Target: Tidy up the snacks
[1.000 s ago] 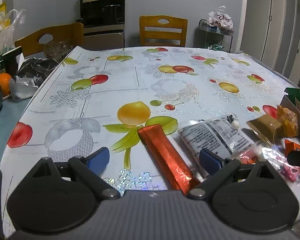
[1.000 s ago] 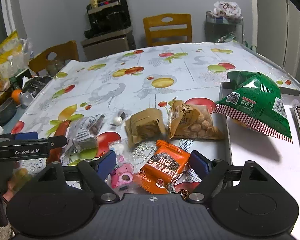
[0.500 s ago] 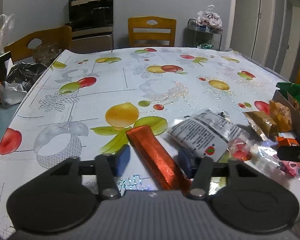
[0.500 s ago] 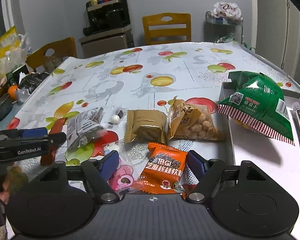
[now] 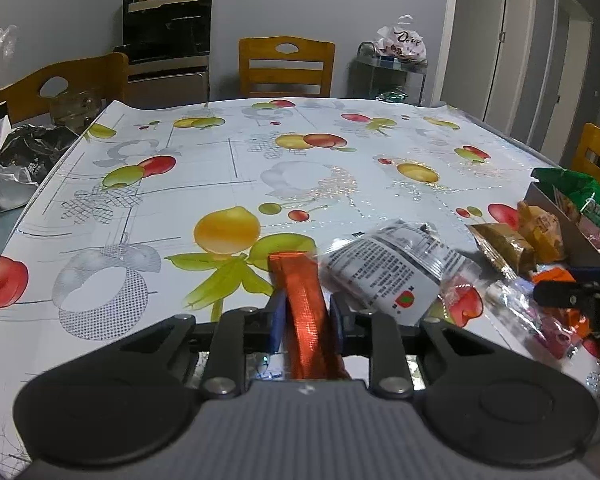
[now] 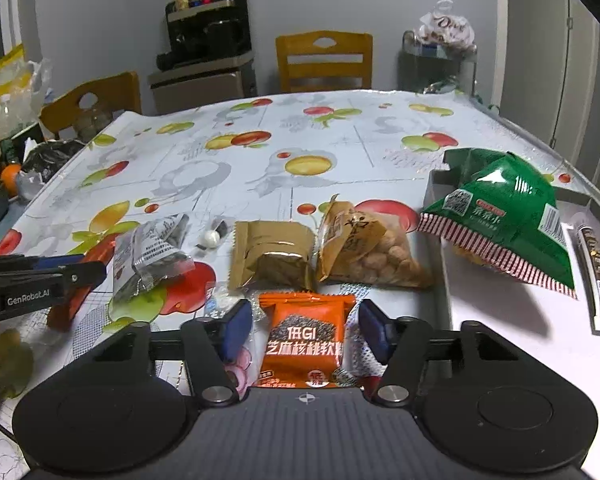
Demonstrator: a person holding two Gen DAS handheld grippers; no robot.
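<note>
left tool (image 5: 305, 322), marked "GenRobot.AI", has just closed on the red foil stick (image 5: 305, 312).

Black tongs (image 5: 305, 316), blue pads (image 6: 236, 330), silver screws.

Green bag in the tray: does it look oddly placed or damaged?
The green bag sits tilted, its striped end overhanging the tray's left wall toward the table. No tear or spill shows.

Both fisheye, gripper-mounted, low over fruit-print tablecloth (image 5: 228, 168), angled down, facing far wooden chair (image 5: 286, 66). Left wrist view further left; right wrist view further right, over grey tray (image 6: 436, 184). Shared: central snack pile, chair, back wall.
</note>
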